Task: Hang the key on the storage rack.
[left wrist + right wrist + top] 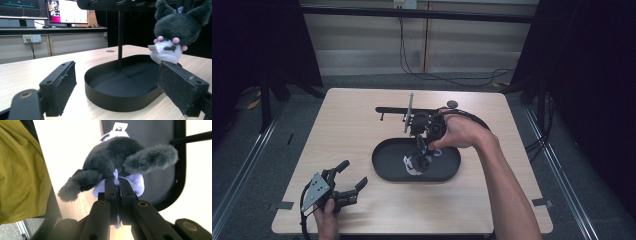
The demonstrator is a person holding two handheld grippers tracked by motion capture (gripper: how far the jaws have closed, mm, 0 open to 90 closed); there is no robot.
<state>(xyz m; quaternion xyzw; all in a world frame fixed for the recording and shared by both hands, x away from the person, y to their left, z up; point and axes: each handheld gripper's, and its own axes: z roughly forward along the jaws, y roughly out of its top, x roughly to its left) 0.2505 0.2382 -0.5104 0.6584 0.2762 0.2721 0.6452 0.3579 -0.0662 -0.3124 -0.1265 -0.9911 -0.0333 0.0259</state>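
A dark plush toy (117,155) with long ears is held up over the black tray (384,167), clear of its floor. The toy's lilac loop is pinched by the right hand-held gripper (421,147), whose jaws are pressed tight together on it. A thin black stand (409,111) is seen just behind the tray. The left hand-held gripper (353,175) is rested on the counter (347,125) near its front left corner, with its jaws wide apart and nothing between them.

Tray (382,165) at table (352,115) ctr; stand (409,111) behind it; plush toy (418,162) hangs above tray; left gripper (353,176) near front-left corner.
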